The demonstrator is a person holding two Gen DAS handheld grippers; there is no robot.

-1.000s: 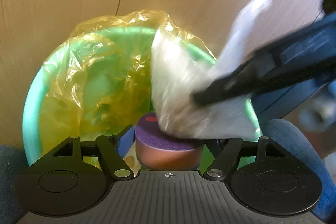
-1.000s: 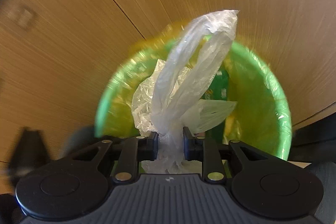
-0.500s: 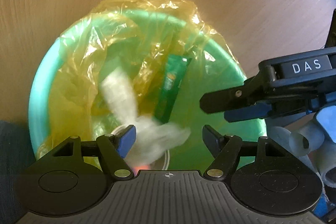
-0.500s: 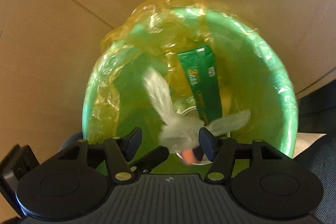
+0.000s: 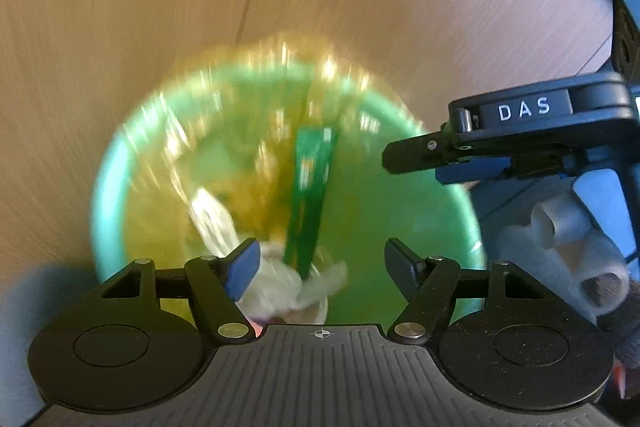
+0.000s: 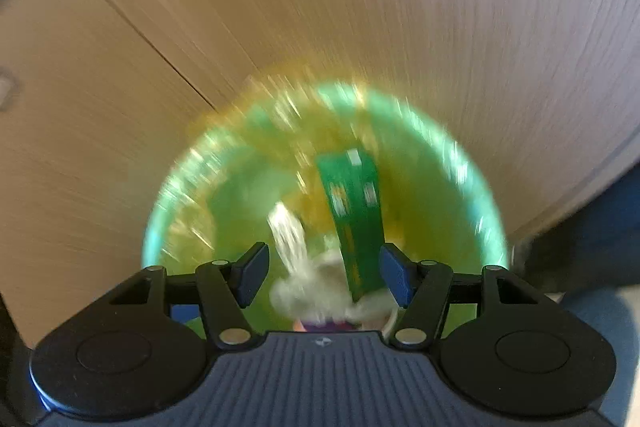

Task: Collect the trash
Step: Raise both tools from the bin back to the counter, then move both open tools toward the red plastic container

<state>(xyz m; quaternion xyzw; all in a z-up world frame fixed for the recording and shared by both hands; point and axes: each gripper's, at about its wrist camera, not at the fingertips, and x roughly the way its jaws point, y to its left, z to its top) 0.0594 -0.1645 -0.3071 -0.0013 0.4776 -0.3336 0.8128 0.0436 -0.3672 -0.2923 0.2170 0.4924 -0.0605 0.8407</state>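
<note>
**Trash bin, loaded; both tools empty above it**

- Wood-grain panel (image 6: 440, 7): fills the upper half of both views, behind the bin. Motion blur throughout.
- Green bin (image 6: 486, 195), centre of each frame, lined with a yellow plastic bag (image 5: 224, 75) that spills over the rim at upper left.
- Green carton (image 6: 352, 211): inside the bin, leaning upright, right of centre.
- Crumpled clear plastic bag (image 6: 296, 267): inside the bin at bottom centre, lying beside the carton; one twisted end points up-left. A purple-and-orange round item shows just beneath it, mostly hidden.
- Left tool (image 5: 320, 267): fingers spread wide at the bottom of its frame, nothing between them; hovers over the bin mouth.
- Right tool (image 6: 324, 273): its jaws have just been opening; they stand apart with nothing gripped, the plastic bag lying below in the bin.

Progress, as judged: the visible pieces are deposited; no trash is seen outside the bin. Whether more waits elsewhere cannot be told.
</note>
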